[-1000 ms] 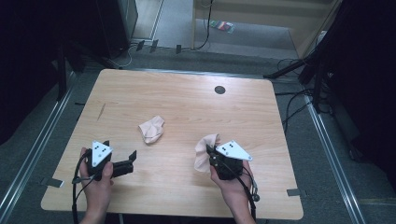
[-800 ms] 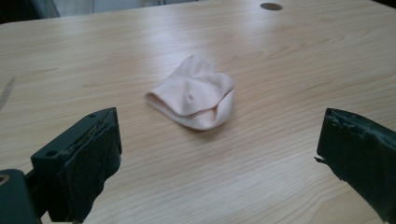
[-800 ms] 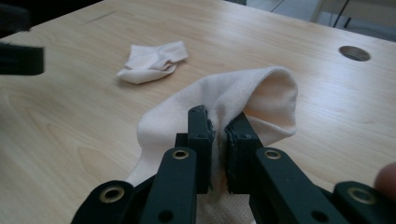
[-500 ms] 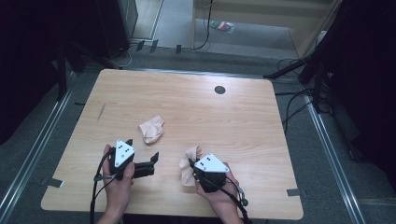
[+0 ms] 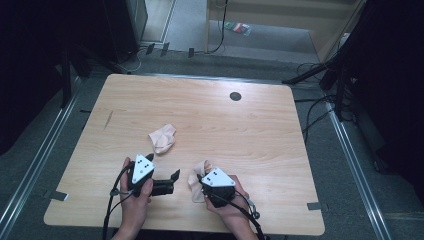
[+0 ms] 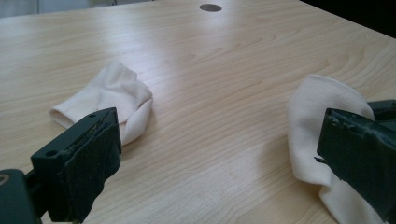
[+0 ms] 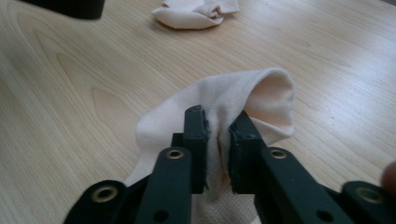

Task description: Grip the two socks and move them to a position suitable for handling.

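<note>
Right hand-held gripper [image 7: 217, 154] pinches only a thin fold of sock [image 7: 233, 100]; it may slip. Left hand-held gripper [image 6: 224, 163] gapes wide, probably approaching the sock, second sock [image 6: 109, 95] near on the surface [image 5: 260, 125].

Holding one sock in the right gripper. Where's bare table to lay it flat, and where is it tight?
Free: the whole far half, between the loose sock and the round grommet, and the right side out to the table edge. Crowded: the near edge, where the left gripper sits open beside the right gripper clamping the held sock.
</note>
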Action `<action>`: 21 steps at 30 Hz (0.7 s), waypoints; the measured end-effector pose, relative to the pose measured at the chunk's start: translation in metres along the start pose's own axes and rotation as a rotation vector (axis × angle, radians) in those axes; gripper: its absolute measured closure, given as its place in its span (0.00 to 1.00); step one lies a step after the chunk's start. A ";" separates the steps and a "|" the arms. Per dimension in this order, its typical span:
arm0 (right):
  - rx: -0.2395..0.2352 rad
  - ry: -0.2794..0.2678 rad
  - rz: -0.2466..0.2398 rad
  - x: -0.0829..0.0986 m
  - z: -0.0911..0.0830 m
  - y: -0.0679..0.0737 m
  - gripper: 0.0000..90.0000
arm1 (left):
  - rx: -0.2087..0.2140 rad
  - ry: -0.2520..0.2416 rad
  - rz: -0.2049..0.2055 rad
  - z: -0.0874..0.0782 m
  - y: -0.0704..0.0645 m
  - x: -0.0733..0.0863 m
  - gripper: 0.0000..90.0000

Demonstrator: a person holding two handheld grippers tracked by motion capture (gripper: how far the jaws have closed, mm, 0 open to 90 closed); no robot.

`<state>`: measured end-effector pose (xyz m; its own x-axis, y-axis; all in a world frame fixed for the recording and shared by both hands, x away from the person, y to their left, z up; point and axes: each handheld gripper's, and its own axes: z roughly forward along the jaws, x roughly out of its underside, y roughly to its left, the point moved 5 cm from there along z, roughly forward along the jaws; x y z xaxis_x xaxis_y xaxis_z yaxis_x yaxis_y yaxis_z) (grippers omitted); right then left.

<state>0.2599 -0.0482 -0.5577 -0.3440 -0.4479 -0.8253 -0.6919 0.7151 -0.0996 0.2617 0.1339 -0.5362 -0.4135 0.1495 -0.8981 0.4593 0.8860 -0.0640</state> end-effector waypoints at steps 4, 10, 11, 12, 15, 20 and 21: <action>-0.011 -0.056 0.048 -0.005 -0.003 -0.004 0.50 | 0.012 0.005 0.002 0.001 -0.002 0.002 0.00; 0.032 -0.092 0.160 -0.008 -0.020 -0.019 0.43 | 0.010 0.005 0.010 0.000 -0.002 0.003 0.00; 0.040 -0.086 0.189 -0.007 -0.023 -0.021 0.43 | 0.011 0.002 0.009 0.000 -0.002 0.003 0.00; 0.050 -0.077 0.220 -0.005 -0.026 -0.022 0.45 | 0.010 0.003 0.013 -0.001 -0.001 0.003 0.00; 0.097 -0.039 0.267 0.002 -0.031 -0.024 0.51 | 0.015 -0.004 0.001 -0.003 0.001 0.004 0.00; 0.102 0.010 0.305 0.011 -0.029 -0.019 0.57 | 0.033 -0.005 -0.011 -0.003 0.000 0.007 0.00; 0.107 0.023 0.301 0.012 -0.026 -0.017 0.58 | 0.034 -0.003 -0.011 -0.002 0.000 0.007 0.00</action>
<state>0.2507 -0.0793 -0.5510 -0.5387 -0.2186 -0.8136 -0.4863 0.8693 0.0884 0.2568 0.1359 -0.5415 -0.4165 0.1383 -0.8986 0.4811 0.8722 -0.0888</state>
